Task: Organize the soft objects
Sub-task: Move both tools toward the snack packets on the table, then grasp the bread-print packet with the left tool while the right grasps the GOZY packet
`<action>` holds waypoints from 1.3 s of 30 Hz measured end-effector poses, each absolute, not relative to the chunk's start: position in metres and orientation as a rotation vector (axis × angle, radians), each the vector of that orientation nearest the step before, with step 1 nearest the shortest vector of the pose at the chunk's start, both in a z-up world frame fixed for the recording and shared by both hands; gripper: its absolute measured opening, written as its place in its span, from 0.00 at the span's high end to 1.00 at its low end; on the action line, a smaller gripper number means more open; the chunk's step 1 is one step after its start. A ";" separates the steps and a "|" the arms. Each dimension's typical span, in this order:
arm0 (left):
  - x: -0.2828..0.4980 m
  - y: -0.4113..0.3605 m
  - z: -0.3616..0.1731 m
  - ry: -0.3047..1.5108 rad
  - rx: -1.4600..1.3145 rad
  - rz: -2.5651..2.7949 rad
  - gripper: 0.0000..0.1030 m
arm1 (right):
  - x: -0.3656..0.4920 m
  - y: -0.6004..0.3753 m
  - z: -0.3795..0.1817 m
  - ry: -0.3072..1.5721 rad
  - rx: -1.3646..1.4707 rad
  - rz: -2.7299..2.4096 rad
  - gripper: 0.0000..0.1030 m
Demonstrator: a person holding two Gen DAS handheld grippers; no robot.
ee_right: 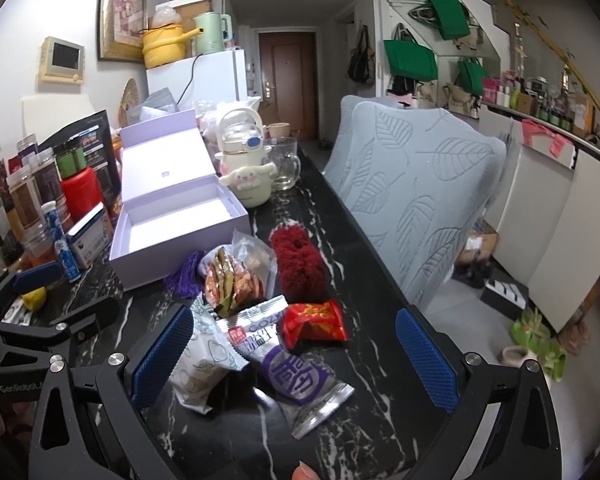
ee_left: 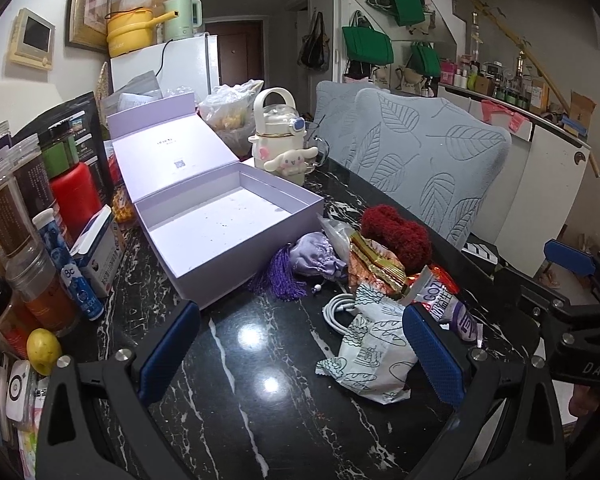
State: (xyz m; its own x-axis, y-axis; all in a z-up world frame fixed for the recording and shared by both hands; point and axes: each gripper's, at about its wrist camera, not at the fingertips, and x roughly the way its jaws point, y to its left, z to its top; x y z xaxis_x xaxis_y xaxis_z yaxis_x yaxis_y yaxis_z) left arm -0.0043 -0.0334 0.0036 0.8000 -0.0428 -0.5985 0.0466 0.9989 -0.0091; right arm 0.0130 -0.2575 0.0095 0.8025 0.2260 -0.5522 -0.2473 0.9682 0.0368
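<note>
An open, empty lilac box [ee_left: 220,236] [ee_right: 172,232] sits on the black marble table [ee_left: 260,400]. Right of it lies a pile: a fuzzy dark red scrunchie [ee_left: 396,236] [ee_right: 298,264], a lilac satin pouch [ee_left: 314,258] with a purple tassel [ee_left: 278,276] [ee_right: 186,274], and snack packets [ee_left: 372,352] [ee_right: 288,364]. My left gripper [ee_left: 300,356] is open and empty, just in front of the pile. My right gripper [ee_right: 296,364] is open, its fingers either side of the purple and white packet, above the table.
Jars, bottles and a red canister [ee_left: 76,196] crowd the table's left edge. A white kettle-shaped bottle with a plush dog [ee_left: 280,140] and a glass mug [ee_right: 286,168] stand behind the box. Grey leaf-patterned chair backs [ee_left: 428,160] line the table's right side.
</note>
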 end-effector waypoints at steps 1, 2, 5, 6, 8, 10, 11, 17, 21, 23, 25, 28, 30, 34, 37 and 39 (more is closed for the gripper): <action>-0.004 -0.034 0.003 0.643 0.005 -0.051 0.00 | 0.013 -0.258 0.009 0.588 -0.035 0.252 0.00; -0.004 -0.034 0.002 0.645 0.004 -0.056 0.00 | 0.013 -0.259 0.009 0.590 -0.033 0.251 0.00; -0.004 -0.036 0.001 0.650 0.005 -0.068 0.00 | 0.013 -0.260 0.010 0.588 -0.032 0.250 0.00; -0.004 -0.036 0.000 0.651 0.008 -0.071 0.00 | 0.013 -0.260 0.010 0.584 -0.029 0.251 0.00; -0.003 -0.037 0.000 0.652 0.013 -0.074 0.00 | 0.013 -0.260 0.010 0.581 -0.029 0.251 0.00; -0.003 -0.036 0.000 0.651 0.010 -0.075 0.00 | 0.011 -0.258 0.010 0.573 -0.041 0.244 0.00; -0.003 -0.035 -0.001 0.652 0.005 -0.076 0.00 | 0.011 -0.257 0.010 0.570 -0.050 0.240 0.00; -0.003 -0.036 -0.003 0.662 0.005 -0.082 0.00 | 0.009 -0.256 0.008 0.580 -0.046 0.261 0.00; -0.005 -0.037 -0.004 0.659 0.009 -0.088 0.00 | 0.008 -0.259 0.006 0.592 -0.042 0.263 0.00; -0.005 -0.037 -0.004 0.660 0.007 -0.097 0.00 | 0.008 -0.260 0.006 0.596 -0.040 0.258 0.00; -0.006 -0.037 -0.005 0.661 0.004 -0.106 0.00 | 0.007 -0.262 0.006 0.593 -0.038 0.257 0.00; -0.006 -0.037 -0.007 0.667 -0.001 -0.120 0.00 | 0.005 -0.265 0.003 0.594 -0.027 0.267 0.00; -0.005 -0.037 -0.009 0.672 -0.006 -0.131 0.00 | 0.005 -0.266 0.001 0.598 -0.020 0.277 0.00; -0.003 -0.040 -0.015 0.692 -0.026 -0.179 0.00 | 0.005 -0.272 -0.006 0.610 -0.003 0.298 0.00; 0.000 -0.045 -0.020 0.704 -0.029 -0.204 0.00 | 0.007 -0.277 -0.012 0.620 0.001 0.300 0.00; 0.003 -0.049 -0.026 0.721 -0.028 -0.221 0.00 | 0.009 -0.279 -0.017 0.633 -0.003 0.297 0.01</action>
